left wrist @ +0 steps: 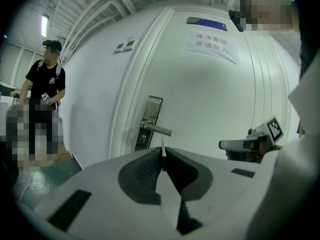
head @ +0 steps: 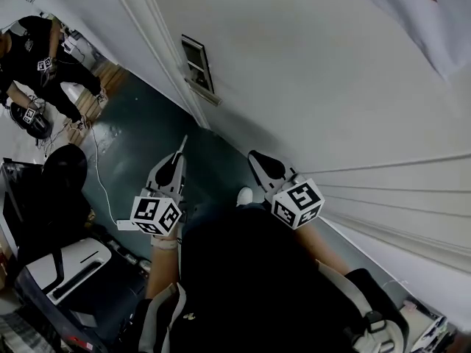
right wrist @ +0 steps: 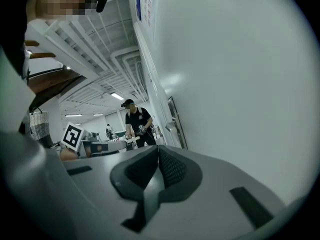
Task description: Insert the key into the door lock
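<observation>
Head view: the left gripper (head: 175,165) sits at lower centre-left. A thin key (head: 182,144) sticks out of its tip toward the white door (head: 316,87), which fills the upper right of the frame. The right gripper (head: 260,163) is just right of centre, near the door. The door lock (head: 197,63) is at upper centre, well apart from the key. A person in black (head: 33,57) stands at upper left on the dark green floor (head: 140,123).

Left gripper view: the jaws are pressed together on the key (left wrist: 162,145), which stands edge-on at frame centre. Just above it in the frame, not touching, is the metal plate of the door lock (left wrist: 149,115) with its lever handle (left wrist: 157,129). A paper sign (left wrist: 210,45) hangs on the door at upper right. The right gripper (left wrist: 245,144) shows at the right edge.

Right gripper view: the right gripper (right wrist: 158,152) has its jaws closed together with nothing between them. The door (right wrist: 240,84) fills the right side, and the door lock (right wrist: 173,120) is seen edge-on at centre. The left gripper (right wrist: 97,147) is at left.
</observation>
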A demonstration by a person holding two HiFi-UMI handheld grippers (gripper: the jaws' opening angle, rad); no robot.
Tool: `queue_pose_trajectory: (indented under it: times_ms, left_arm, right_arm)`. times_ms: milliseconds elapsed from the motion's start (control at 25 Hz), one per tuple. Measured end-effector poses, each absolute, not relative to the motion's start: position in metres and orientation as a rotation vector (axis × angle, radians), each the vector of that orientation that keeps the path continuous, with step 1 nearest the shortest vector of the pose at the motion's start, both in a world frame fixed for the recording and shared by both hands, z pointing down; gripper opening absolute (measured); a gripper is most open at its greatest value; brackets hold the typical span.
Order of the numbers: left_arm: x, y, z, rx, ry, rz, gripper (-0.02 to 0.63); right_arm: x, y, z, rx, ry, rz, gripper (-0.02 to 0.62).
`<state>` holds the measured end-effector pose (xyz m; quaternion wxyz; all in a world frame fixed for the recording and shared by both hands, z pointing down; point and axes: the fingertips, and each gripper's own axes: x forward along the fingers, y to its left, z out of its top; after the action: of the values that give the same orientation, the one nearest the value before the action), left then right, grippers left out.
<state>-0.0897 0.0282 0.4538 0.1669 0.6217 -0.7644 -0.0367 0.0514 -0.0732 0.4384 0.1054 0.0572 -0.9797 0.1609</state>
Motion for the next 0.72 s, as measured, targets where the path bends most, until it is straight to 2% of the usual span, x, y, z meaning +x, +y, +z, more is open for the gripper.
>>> queue_pose_trajectory:
  times_ms: [480, 720]
  left_arm:
    - [-0.126, -0.003, 0.464, 1.663, -2.04, -0.486, 0.026]
    - [-0.149, -0.022, 0.482, 1.664, -1.907, -0.579, 0.026]
  right_arm:
    - [0.035, -0.098, 0.437, 0.207, -2.882, 0.469, 0.017]
    - [0.023, -0.105, 0.44, 0.301, -2.855, 0.474, 0.017]
